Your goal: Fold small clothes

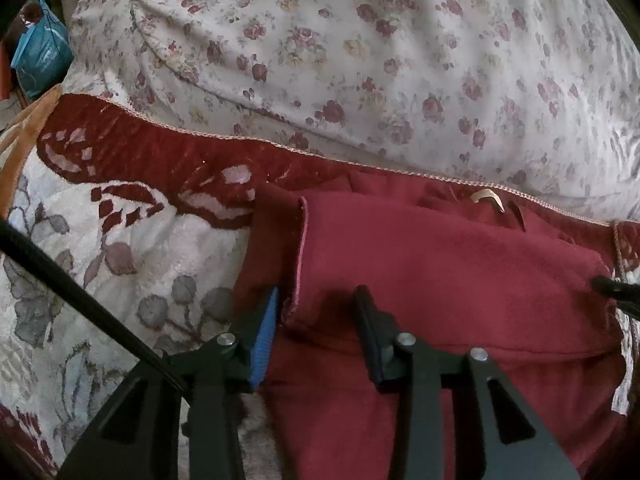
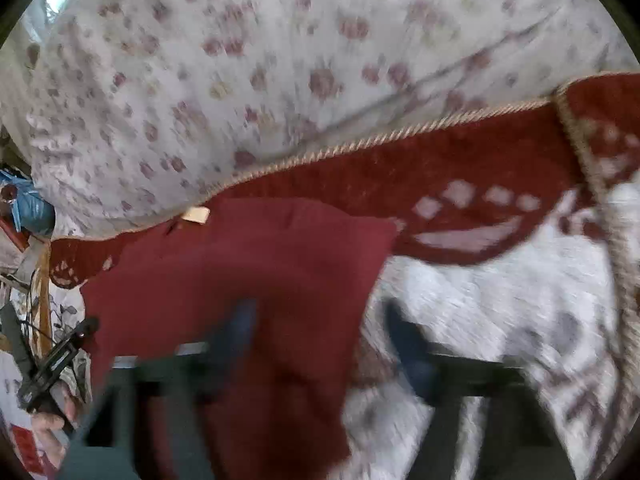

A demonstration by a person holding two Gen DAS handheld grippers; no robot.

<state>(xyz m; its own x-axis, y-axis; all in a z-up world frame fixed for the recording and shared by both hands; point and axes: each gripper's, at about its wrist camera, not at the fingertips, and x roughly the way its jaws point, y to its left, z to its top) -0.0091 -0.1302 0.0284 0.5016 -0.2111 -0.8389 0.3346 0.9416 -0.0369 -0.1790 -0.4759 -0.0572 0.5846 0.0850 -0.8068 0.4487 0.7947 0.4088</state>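
Maroon garment (image 1: pixel 440 264): 1 | left tongs (image 1: pixel 316 308): spread, empty | right tongs (image 2: pixel 320 320): spread, empty

Dark red garment (image 1: pixel 440 272), folded over, pale label showing, lying on patterned blanket (image 1: pixel 80 280)

Left gripper (image 1: pixel 318 320): black angular frame, silver round screws, one blue ribbed pad (image 1: pixel 264 344), one black pad, black cable (image 1: pixel 80 304). Right gripper (image 2: pixel 320 344): blurred; dark frame, dark blue fingers (image 2: pixel 412 352).

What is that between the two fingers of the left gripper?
The folded edge of the dark red garment lies between the open left gripper's fingers, in the left wrist view.
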